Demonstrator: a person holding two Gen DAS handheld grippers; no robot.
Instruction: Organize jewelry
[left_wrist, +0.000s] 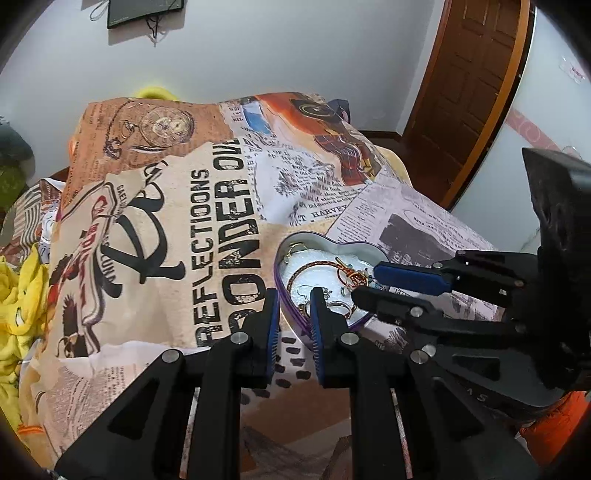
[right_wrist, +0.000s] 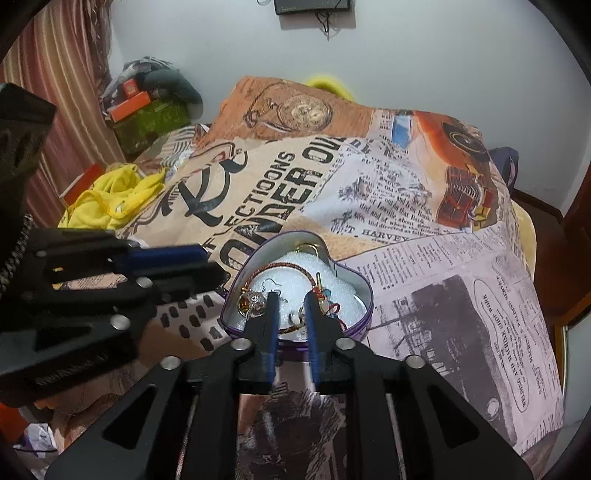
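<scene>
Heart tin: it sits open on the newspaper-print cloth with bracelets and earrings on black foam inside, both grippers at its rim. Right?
Not quite: the foam in the heart tin is white, not black, as the right wrist view shows. The rest holds: the tin sits open on the newspaper-print cloth, jewelry inside, with the left gripper and right gripper at its rim.

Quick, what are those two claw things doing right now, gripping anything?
Left gripper: open, straddling the heart-shaped tin's rim, gripping nothing.
Right gripper: open, over the tin's jewelry, holding nothing.
</scene>
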